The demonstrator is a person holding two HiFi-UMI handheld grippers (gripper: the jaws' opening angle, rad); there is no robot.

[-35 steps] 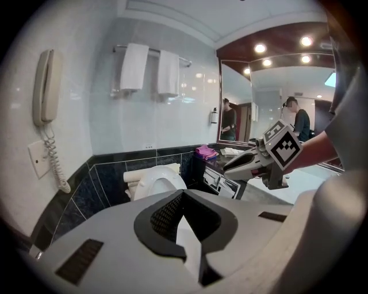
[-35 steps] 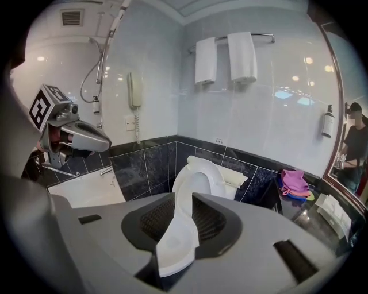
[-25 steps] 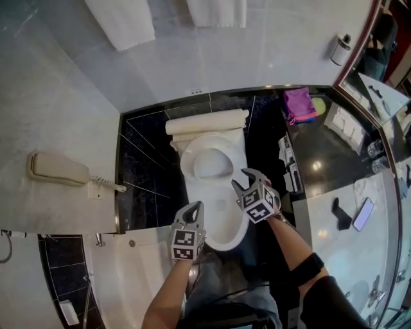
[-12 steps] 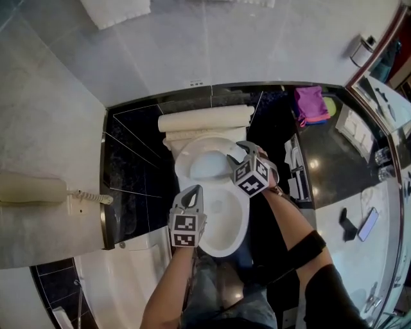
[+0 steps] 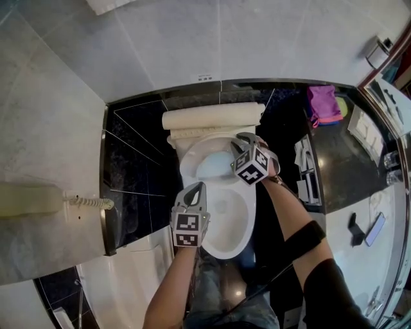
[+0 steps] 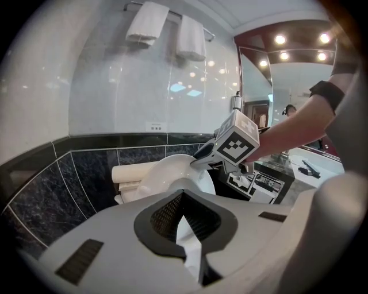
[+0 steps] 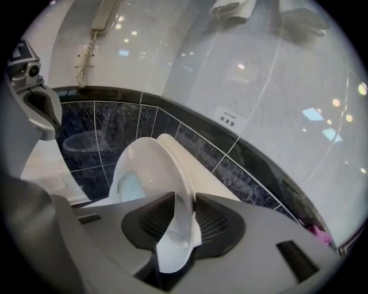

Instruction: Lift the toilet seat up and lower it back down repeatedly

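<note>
the right gripper's jaws have just been closed onto the raised, white plastic toilet seat, its rim pinched between them; lowering seems enabled. the left gripper's jaws are pressed together, empty.

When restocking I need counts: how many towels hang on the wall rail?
2. One white towel hangs on the wall rail's left, the other beside it; more may be hidden.

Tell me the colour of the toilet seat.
The toilet seat is plain white; the right gripper view shows it best.
</note>
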